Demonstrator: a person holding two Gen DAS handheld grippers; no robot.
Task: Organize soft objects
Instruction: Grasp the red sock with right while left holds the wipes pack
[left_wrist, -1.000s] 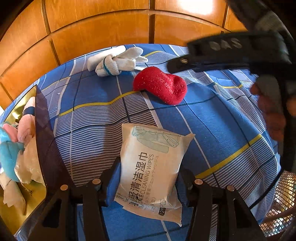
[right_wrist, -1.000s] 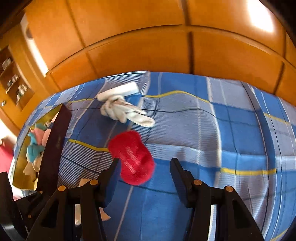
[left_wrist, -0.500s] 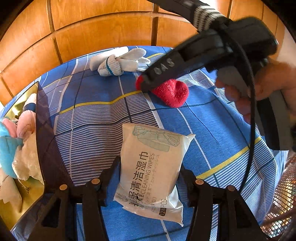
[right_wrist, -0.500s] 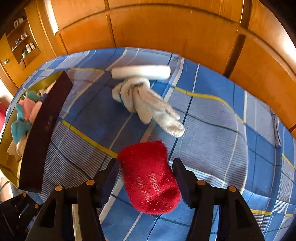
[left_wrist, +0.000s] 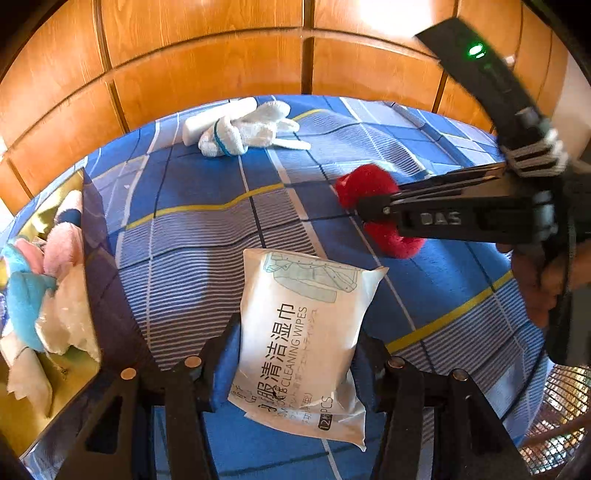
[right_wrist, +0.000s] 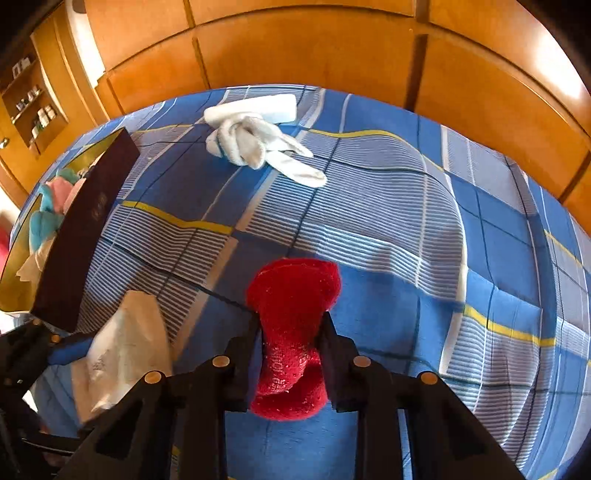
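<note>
Soft red sock (left_wrist: 373, 206) is showing in the left wrist view, lying on the blue checked bedspread (left_wrist: 207, 236) toward its right edge, with the right gripper (left_wrist: 369, 212) clenched across its middle. Nearer, the left gripper (left_wrist: 295, 354) is gripping a wipes pack (left_wrist: 303, 339) between both fingers.

Seen from the right wrist view, that sock (right_wrist: 291, 332) is sitting pinched at its waist between the right gripper (right_wrist: 291, 343), bulging above and below the fingers (right_wrist: 332, 354). White gloves (right_wrist: 255, 146) are lying near the far edge, a box (right_wrist: 85, 229) standing at the left edge.
</note>
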